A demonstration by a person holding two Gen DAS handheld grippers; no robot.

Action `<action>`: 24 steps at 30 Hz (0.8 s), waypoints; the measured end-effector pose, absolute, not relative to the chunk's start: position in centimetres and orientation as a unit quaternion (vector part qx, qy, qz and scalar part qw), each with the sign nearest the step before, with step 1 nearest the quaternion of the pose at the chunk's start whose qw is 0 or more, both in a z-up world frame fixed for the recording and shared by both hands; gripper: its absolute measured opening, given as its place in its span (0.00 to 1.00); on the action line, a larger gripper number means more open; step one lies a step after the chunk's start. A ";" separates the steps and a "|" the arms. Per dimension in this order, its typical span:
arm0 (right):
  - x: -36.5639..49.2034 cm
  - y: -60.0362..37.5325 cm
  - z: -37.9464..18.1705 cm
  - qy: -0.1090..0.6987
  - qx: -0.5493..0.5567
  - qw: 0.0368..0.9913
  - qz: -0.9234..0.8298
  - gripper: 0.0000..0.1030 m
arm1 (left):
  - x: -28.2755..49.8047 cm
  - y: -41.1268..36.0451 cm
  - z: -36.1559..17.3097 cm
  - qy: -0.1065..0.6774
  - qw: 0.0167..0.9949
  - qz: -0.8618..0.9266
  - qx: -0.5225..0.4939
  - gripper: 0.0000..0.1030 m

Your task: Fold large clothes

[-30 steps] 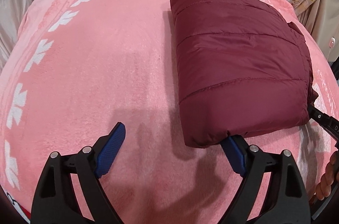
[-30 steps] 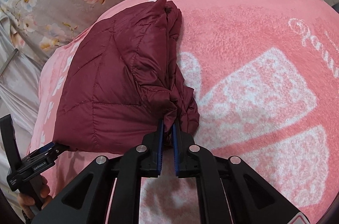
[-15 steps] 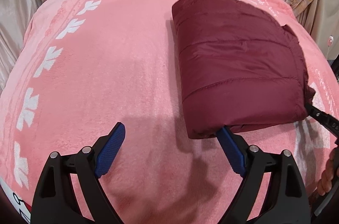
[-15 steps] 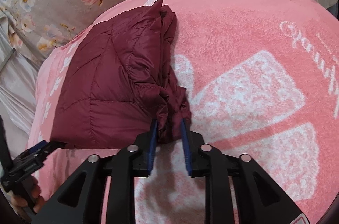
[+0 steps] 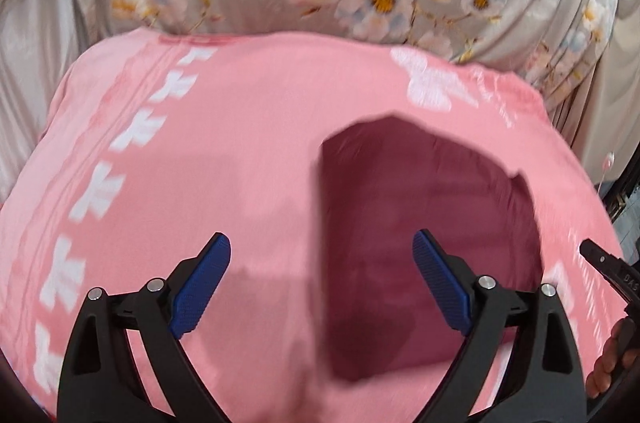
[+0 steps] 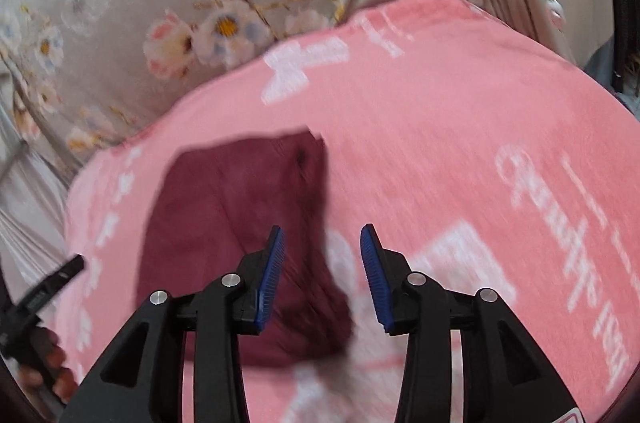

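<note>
One folded maroon jacket (image 5: pixel 424 223) on pink blanket (image 5: pixel 224 159), two hand-held grippers (image 5: pixel 322 275) (image 6: pixel 323 259) opening, empty.

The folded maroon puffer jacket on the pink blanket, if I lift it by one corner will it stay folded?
Probably not. The maroon puffer jacket looks soft and puffy, so a lifted corner would likely let the layers sag open. Its fabric looks smooth, so it may slip. The plush pink blanket might drag on it when pushed.

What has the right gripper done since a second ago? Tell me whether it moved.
Yes. The right gripper let go, lifting back from the maroon jacket on the pink blanket.
</note>
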State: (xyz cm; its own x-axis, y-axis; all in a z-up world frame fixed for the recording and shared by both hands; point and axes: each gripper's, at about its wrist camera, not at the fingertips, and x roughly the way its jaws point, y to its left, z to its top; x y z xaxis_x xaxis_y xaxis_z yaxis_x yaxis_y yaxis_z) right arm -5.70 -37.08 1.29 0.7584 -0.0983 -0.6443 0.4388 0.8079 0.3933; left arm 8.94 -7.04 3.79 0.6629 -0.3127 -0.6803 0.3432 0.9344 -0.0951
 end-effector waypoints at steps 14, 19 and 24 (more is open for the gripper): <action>6.0 -37.4 -1.9 0.350 0.257 0.887 -0.159 0.02 | 15.3 -14.7 -0.2 0.418 0.894 -0.160 0.030 0.88; 7.2 -37.9 -4.1 0.375 0.232 0.882 -0.167 0.02 | 16.1 -15.5 -3.4 0.433 0.887 -0.152 0.042 0.89; 8.5 -37.1 -6.3 0.392 0.177 0.886 -0.175 0.03 | 16.3 -15.7 -4.4 0.429 0.889 -0.153 0.039 0.93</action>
State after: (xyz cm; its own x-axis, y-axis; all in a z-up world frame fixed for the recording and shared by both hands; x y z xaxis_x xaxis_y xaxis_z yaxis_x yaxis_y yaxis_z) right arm 8.53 -37.06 -6.35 0.6320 -0.1718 -0.7557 0.4484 0.8764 0.1757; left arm 16.30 -15.67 -4.36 0.5851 -0.2388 -0.7750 0.3053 0.9502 -0.0623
